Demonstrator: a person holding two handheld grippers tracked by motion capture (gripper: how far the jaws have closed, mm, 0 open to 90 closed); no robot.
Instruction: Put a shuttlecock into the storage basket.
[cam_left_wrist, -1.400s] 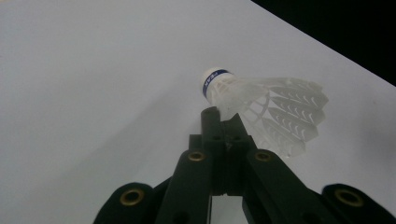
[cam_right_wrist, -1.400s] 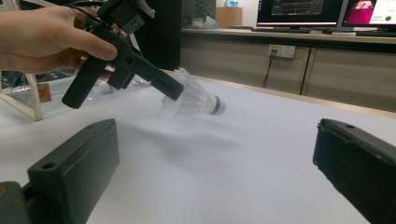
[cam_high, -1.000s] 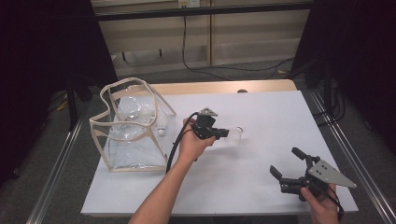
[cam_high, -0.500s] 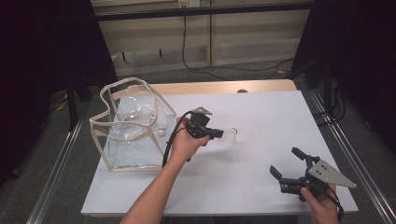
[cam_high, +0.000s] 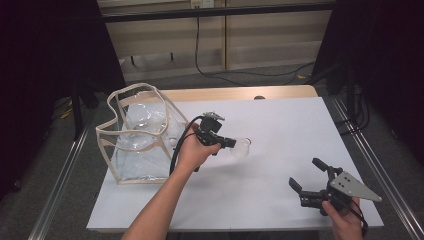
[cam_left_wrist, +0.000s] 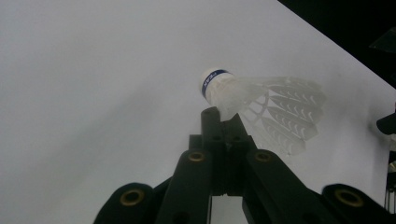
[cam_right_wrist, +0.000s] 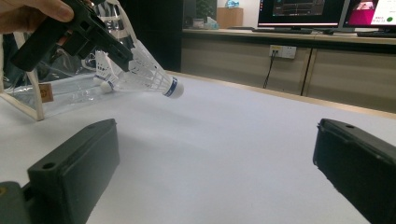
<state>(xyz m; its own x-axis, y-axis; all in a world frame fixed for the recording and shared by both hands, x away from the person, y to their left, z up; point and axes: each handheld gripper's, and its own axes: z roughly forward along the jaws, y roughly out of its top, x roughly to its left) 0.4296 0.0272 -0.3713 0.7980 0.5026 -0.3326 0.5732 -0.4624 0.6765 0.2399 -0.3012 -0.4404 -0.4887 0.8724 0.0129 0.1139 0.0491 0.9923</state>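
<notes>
A white shuttlecock (cam_high: 241, 146) with a blue band on its cork hangs above the white table (cam_high: 285, 115), held by its feather skirt. My left gripper (cam_high: 231, 144) is shut on it, just right of a clear bag (cam_high: 125, 165) with beige trim. In the left gripper view the jaws (cam_left_wrist: 223, 119) pinch the skirt edge of the shuttlecock (cam_left_wrist: 261, 105), cork pointing away. The right gripper view shows the shuttlecock (cam_right_wrist: 149, 74) tilted cork-down off the table. My right gripper (cam_high: 305, 172) rests open near the table's front right corner, nothing between its jaws (cam_right_wrist: 215, 154).
The clear bag (cam_right_wrist: 28, 100) stands open-topped at the table's left, with another shuttlecock (cam_right_wrist: 100, 70) inside. Metal rails run along both sides of the table. Cables lie on the floor beyond the far edge.
The left hand has carried the shuttlecock up and leftwards, nearer the bag. The right gripper has stayed put.
</notes>
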